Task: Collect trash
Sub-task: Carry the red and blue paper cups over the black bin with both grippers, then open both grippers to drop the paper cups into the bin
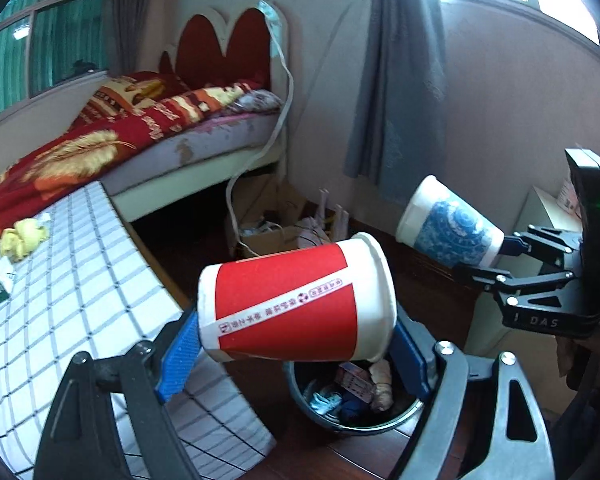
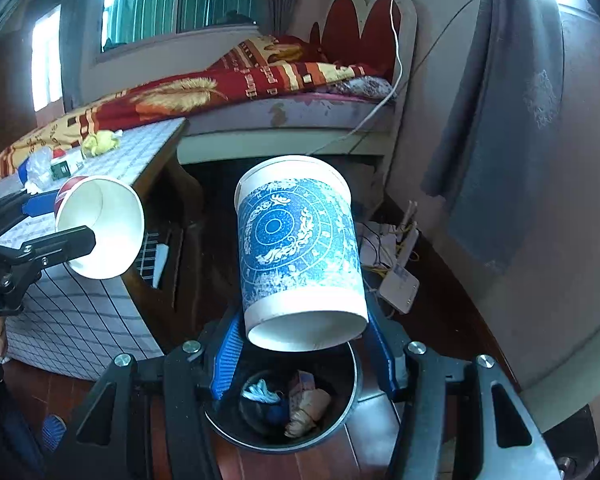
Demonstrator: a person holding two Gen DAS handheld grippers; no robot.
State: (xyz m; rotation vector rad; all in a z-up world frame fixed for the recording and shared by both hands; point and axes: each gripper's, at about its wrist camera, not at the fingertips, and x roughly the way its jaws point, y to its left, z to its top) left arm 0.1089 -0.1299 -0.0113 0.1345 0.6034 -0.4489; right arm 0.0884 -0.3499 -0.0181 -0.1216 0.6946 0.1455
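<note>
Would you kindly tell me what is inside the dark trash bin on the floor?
The trash bin holds a crumpled tan wad, a light blue scrap and a printed wrapper. The blue cup and gripper fingers cover the rest.

Bed with red and gold patterned blanket (image 1: 80, 148), red scalloped headboard (image 1: 228, 48), grey hanging curtain (image 1: 404, 80), white router (image 2: 398, 286) on dark wooden floor (image 2: 452, 320)

bin (image 2: 350, 396): we see mouth open, half full
table (image 1: 100, 280): blocks left side – right of bin clear floor
</note>
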